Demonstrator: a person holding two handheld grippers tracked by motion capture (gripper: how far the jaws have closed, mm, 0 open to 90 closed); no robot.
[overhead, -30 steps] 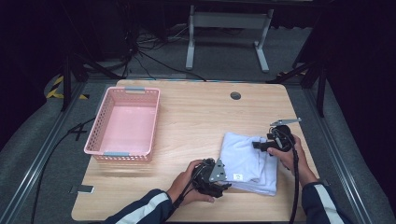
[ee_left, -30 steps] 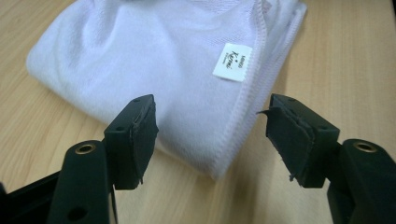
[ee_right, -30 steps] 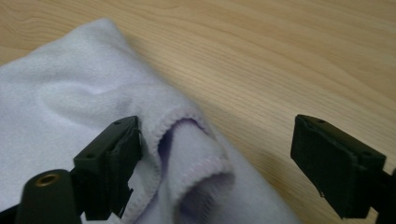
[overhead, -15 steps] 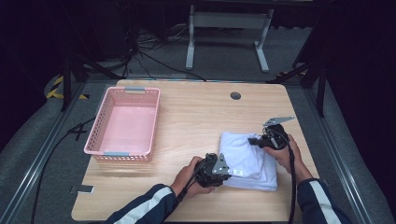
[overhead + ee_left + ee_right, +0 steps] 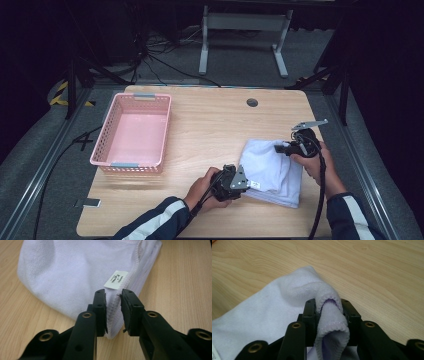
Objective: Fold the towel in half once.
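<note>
From my seat, the pink basket (image 5: 132,132) sits along the table's (image 5: 200,125) left edge, well apart from the work. My left gripper (image 5: 239,181) is low near the front edge, at the near-left corner of the folded white towel (image 5: 270,167); in the left gripper view its jaws stand narrowly apart either side of the stitched hem, just below the small label (image 5: 115,279), not yet pinched on it as far as I can judge. The towel lies toward the table's front right corner, its long axis running from that front corner back and right toward my right gripper (image 5: 286,148), which bites the far right corner: in the right gripper view a bunched fold of hem (image 5: 332,325) is clamped between the jaws. So both tools sit at opposite ends of the cloth, the left nearer the front edge. Against half a second ago, the towel's far corner has lifted and bunched, and the left gripper has crept closer to the hem.
</note>
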